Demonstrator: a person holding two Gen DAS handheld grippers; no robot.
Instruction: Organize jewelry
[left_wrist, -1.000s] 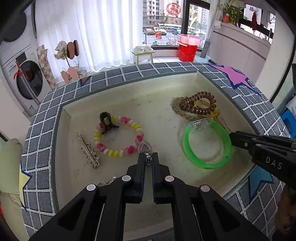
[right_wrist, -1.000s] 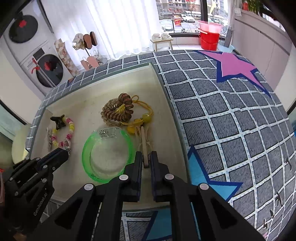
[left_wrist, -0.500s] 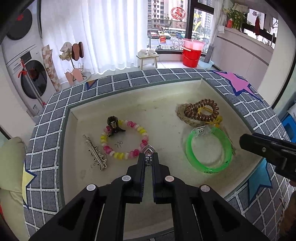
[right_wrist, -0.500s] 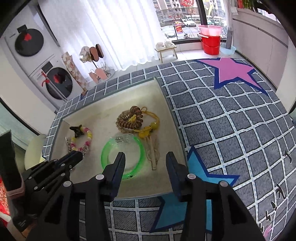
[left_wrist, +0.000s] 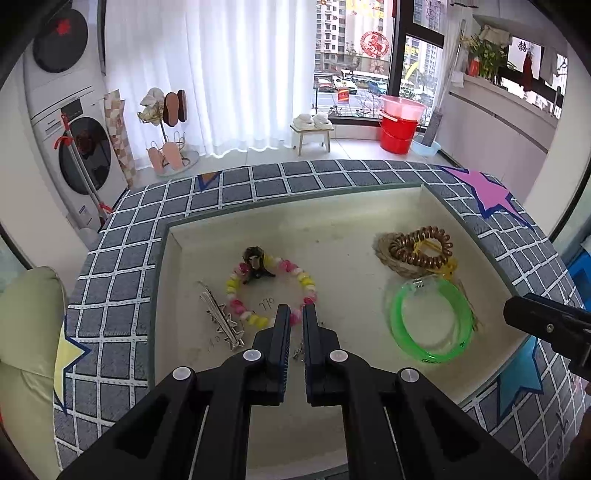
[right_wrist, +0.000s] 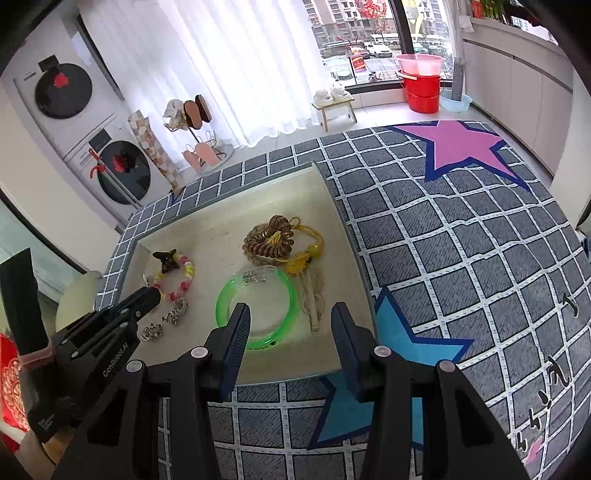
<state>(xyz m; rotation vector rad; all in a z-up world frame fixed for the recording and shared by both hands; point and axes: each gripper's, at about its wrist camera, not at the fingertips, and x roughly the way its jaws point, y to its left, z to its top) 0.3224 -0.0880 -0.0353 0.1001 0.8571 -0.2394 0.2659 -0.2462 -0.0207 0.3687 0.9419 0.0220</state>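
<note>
Sorting pieces inside the shallow cream tray (left_wrist: 332, 221), which is sitting sunk into the checkered mat on the desk, the person seems to be between a release and the next pick. The right gripper (right_wrist: 290, 308) is hanging over the tray's 6 o'clock edge with its fingers apart and nothing between them. Beyond them the green bangle (left_wrist: 394, 314) is lying flat, with a beige cord (right_wrist: 314, 299) just at its 3 o'clock side. The left gripper (left_wrist: 295, 310) is keeping its fingers together at the 5 o'clock rim of the beaded bracelet (left_wrist: 232, 286). Whether they are pinching part of it cannot be told. A dark claw clip (left_wrist: 255, 264) is resting at the bracelet's 12 o'clock, and a star hair clip (left_wrist: 221, 321) is lying at its 8 o'clock. Loose silver chain pieces (right_wrist: 152, 331) are lying under the left fingers. The next move is probably calling for the right fingers to settle on a fresh piece, perhaps the bangle. A second ago the right fingers were clamped on the beige cord. Now they are spread and drawn back from it.
</note>
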